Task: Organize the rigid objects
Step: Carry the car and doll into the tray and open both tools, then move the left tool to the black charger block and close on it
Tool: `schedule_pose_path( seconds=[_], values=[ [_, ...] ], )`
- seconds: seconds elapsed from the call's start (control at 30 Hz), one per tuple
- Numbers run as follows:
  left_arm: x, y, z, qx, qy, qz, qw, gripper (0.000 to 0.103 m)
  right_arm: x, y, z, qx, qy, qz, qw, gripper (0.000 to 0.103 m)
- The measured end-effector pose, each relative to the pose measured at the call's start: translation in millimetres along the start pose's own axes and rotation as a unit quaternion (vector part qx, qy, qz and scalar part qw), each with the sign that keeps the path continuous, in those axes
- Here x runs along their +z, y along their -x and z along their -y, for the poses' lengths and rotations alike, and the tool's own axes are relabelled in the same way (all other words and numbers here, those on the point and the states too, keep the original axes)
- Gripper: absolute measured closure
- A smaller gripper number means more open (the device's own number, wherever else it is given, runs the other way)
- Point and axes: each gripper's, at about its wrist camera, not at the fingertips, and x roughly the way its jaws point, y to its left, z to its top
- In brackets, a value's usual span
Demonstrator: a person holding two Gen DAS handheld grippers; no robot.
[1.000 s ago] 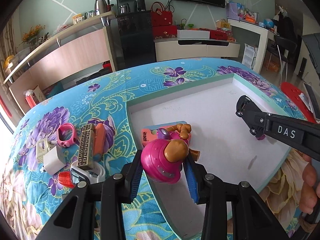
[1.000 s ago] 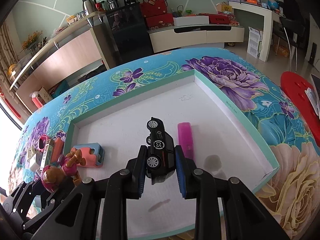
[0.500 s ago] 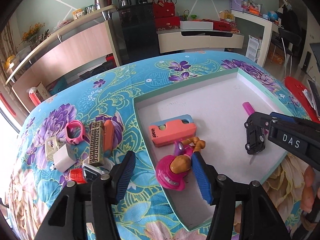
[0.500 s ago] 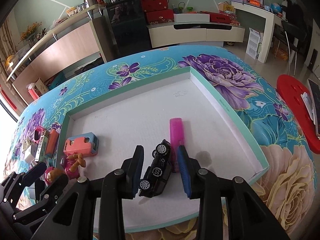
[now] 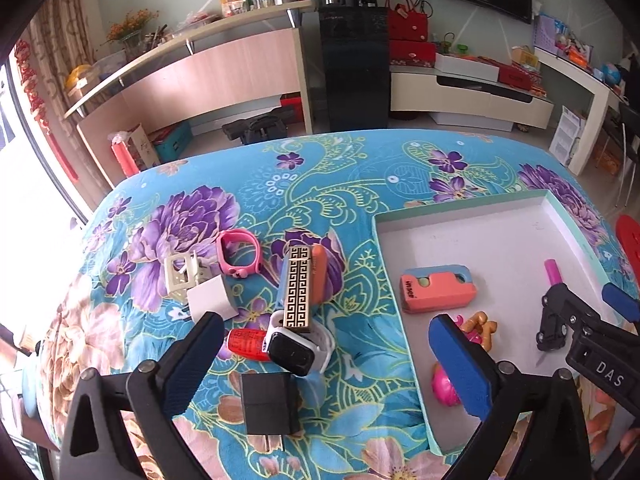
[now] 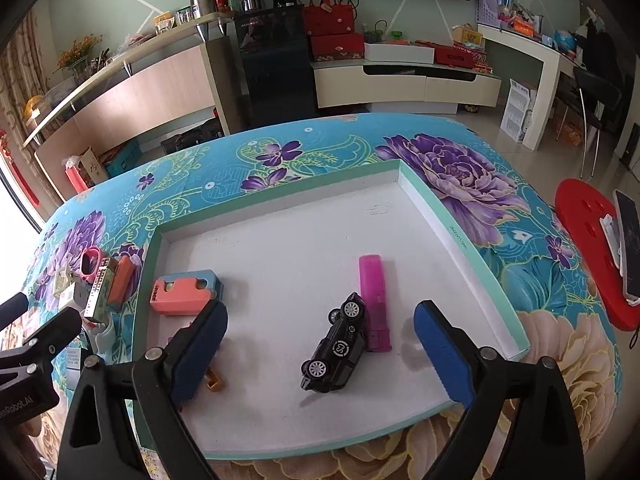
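A white tray with a green rim (image 6: 460, 216) (image 5: 384, 264) lies on the flowered cloth. In it are a black toy car (image 6: 338, 346) (image 5: 550, 330), a pink tube (image 6: 374, 300), an orange and blue block (image 6: 182, 292) (image 5: 436, 288) and a pink and orange toy figure (image 5: 474, 330). My right gripper (image 6: 320, 344) is open above the car. My left gripper (image 5: 326, 354) is open over a pile left of the tray: a smartwatch (image 5: 294, 350), a patterned bar (image 5: 298, 290), a black adapter (image 5: 268, 404), a white charger (image 5: 210, 298) and a pink watch band (image 5: 238, 252).
A red tube (image 5: 246, 344) lies under the smartwatch. A cream clip (image 5: 182, 274) sits by the charger. A red stool (image 6: 592, 248) with a phone stands right of the table. Shelves and cabinets line the far wall.
Both grippers opened wide. The left let go of the toy figure in the tray and swung left over the pile. The right released the car and drew back.
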Motion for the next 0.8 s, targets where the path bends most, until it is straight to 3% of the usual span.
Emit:
schedule_pose_path(
  seconds=[0.1, 0.3, 0.47, 0.6, 0.8],
  values=[
    [-2, -6, -9, 0.008, 0.017, -0.006, 0.9998, 0.0, 1, -2, -4, 0.005, -0.007, -0.003, 1.0, 0.001],
    [-11, -20, -27, 0.008, 0.049, -0.02, 0.9986, 0.0, 0, -5, -15, 0.012, -0.006, -0.008, 1.0, 0.001],
    [-15, -23, -44, 0.008, 0.071, -0.023, 0.9972, 0.0, 0, -10, -31, -0.025, 0.021, -0.008, 0.999, 0.001],
    [-18, -21, -64, 0.009, 0.096, -0.019, 0.9952, 0.0, 1, -13, -35, -0.006, -0.004, -0.007, 1.0, 0.001],
    [-22, -20, -95, 0.021, 0.13, -0.018, 0.9912, 0.0, 2, -12, -35, -0.011, -0.045, -0.001, 0.999, 0.001]
  ],
)
